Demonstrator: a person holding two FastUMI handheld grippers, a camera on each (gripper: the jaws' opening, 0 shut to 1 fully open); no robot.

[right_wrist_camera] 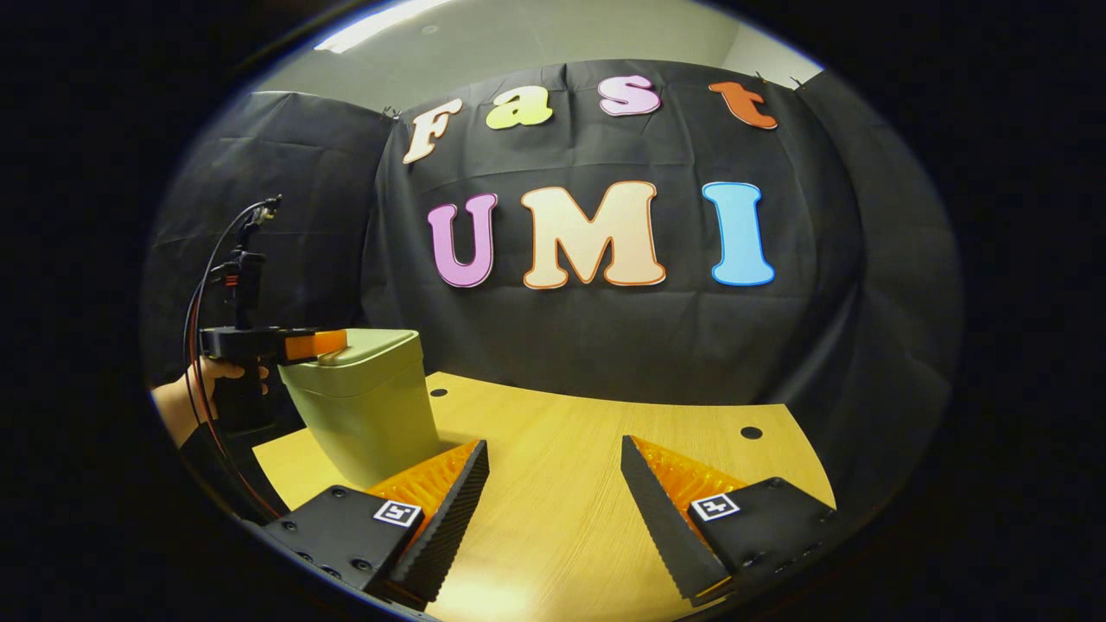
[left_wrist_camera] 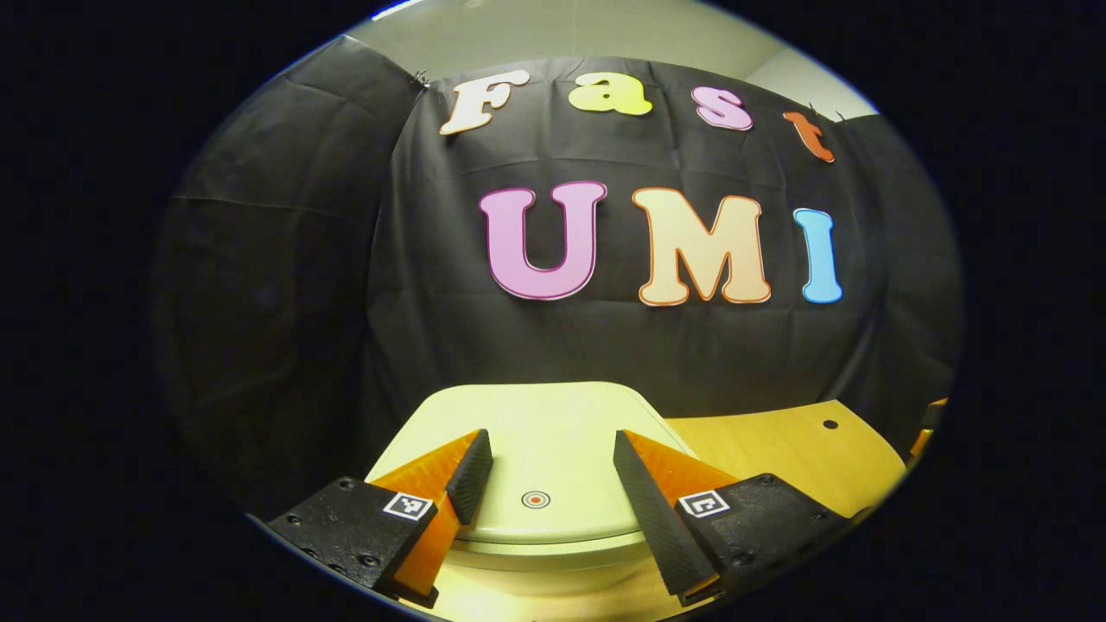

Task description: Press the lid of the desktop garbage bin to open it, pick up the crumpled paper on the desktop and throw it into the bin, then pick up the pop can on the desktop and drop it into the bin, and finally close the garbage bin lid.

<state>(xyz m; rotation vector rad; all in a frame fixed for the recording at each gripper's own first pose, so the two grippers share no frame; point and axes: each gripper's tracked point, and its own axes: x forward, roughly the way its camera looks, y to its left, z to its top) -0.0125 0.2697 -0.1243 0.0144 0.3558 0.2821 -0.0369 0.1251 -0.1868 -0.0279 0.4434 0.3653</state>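
The left gripper [left_wrist_camera: 553,471] is hovering spread over the bin lid [left_wrist_camera: 536,432] — it should be pressing squarely on the red dot [left_wrist_camera: 536,498]; the right gripper [right_wrist_camera: 553,484] is idling agape

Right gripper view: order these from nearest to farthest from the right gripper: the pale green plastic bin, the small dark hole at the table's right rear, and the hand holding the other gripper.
1. Pale green plastic bin, ahead on the left, just beyond the left finger of the right gripper.
2. Small dark hole, ahead on the right. It is close to the bin's rank.
3. Hand, far left, past the bin.
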